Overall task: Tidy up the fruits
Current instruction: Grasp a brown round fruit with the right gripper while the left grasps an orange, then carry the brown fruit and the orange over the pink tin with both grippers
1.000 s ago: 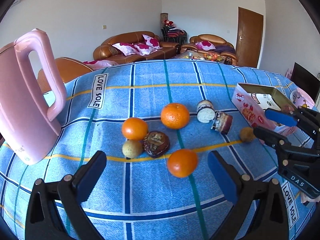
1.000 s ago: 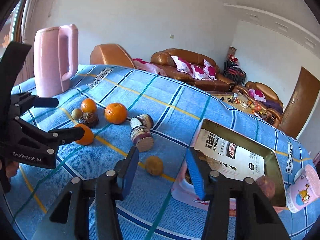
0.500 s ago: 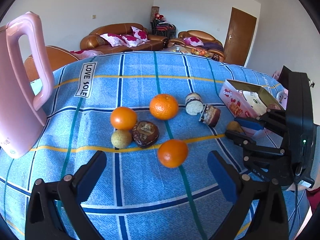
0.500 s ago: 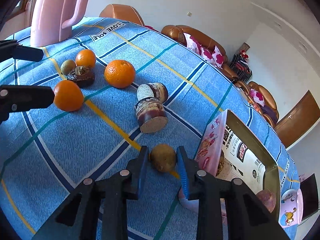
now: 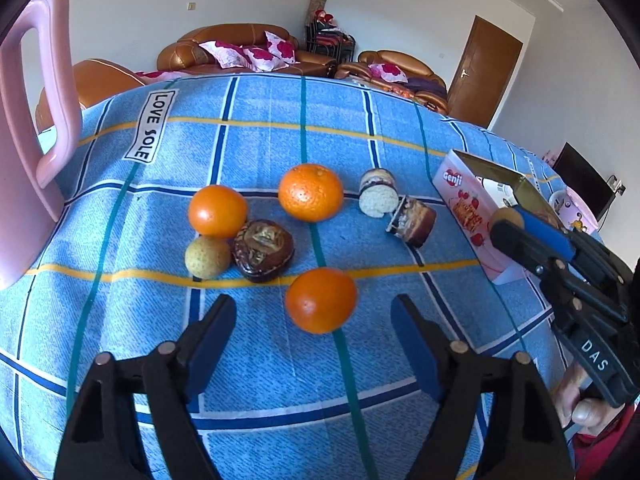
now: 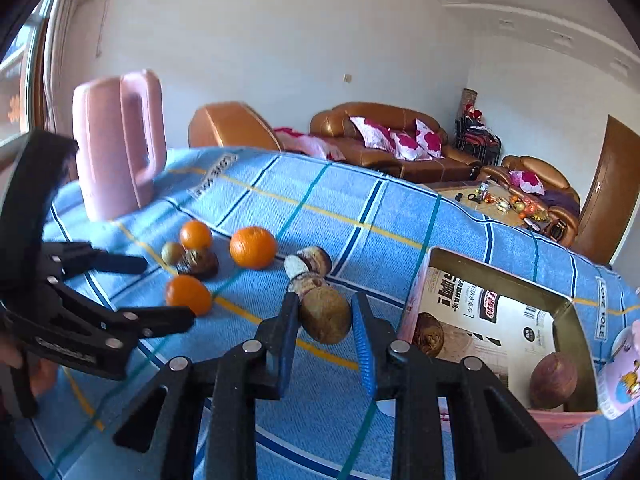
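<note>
My right gripper (image 6: 325, 320) is shut on a small brown fruit (image 6: 325, 315) and holds it above the cloth beside the open pink box (image 6: 496, 280); it also shows in the left wrist view (image 5: 507, 220). The box holds two dark fruits (image 6: 554, 374). My left gripper (image 5: 314, 328) is open, with an orange (image 5: 321, 299) just ahead between its fingers. Two more oranges (image 5: 310, 192), a small greenish fruit (image 5: 207, 257) and a dark brown fruit (image 5: 263, 249) lie further on.
A tall pink jug (image 5: 28, 152) stands at the left on the blue checked cloth (image 5: 260, 136). Two small round jars (image 5: 412, 220) lie on their sides near the box. A pink cup (image 6: 622, 376) stands right of the box.
My right gripper has closed on the small brown fruit and lifted it off the cloth toward the box. My left gripper has stayed open near the front orange.
</note>
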### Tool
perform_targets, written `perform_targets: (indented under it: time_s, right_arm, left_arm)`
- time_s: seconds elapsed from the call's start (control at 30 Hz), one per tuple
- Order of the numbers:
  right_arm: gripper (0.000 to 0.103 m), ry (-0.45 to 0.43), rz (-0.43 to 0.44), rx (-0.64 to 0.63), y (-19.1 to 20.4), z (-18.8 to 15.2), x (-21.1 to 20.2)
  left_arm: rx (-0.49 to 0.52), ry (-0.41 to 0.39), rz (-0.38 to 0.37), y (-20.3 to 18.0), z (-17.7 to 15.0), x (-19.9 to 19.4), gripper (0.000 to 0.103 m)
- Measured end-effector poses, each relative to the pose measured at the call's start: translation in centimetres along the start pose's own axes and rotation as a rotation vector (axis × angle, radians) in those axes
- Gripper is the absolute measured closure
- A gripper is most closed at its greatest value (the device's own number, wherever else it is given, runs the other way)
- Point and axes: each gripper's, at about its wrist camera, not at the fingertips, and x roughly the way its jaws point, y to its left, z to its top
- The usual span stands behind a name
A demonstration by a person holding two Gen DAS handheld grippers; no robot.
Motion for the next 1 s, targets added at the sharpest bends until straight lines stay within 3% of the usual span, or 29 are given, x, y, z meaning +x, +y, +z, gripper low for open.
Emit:
perform_targets:
  time_s: [0.07,0.3,0.33,0.37,0.5,0.6,0.73,1.0]
  right_arm:
    - [0.075,0.016,0.004,-0.003,0.1,0.0,0.3]
    - [0.074,0.005,0.039,0.031,-0.6,0.0,0.0]
    - [0.074,0.007,0.035,0.032,-0.7,0.0,0.1]
    - [0.074,0.007,0.032,0.036,-0.7,0.1,0.1]
    - [0.074,0.002,0.038,0.065,-1.6,0.0,-0.2]
    - [0.074,-0.023,0.061,0.097,-2.4,0.1,-0.9]
    - [0.074,-0.071,0.111,0.142,-3.2,0.4,-1.9]
    - [0.074,-0.125,0.113,0.183,-4.4,0.9,-3.0]
  left_arm:
    - [-0.008,0.012,-0.006,-0.3,-0.2,0.5,0.038]
    - [-0.082,-0.013,0.029,0.0,0.3,0.8,0.055]
    - [-0.083,-0.013,0.024,0.0,0.3,0.8,0.064]
    - [-0.079,-0.011,0.019,-0.1,0.3,0.9,0.065]
    - [-0.107,-0.034,0.005,0.5,0.2,0.4,0.066]
    - [-0.153,-0.123,0.014,1.1,0.0,-1.2,0.066]
    - [-0.164,-0.252,0.082,0.1,-0.2,-3.1,0.066]
    - [-0.153,-0.349,0.146,-2.9,0.8,-3.2,0.066]
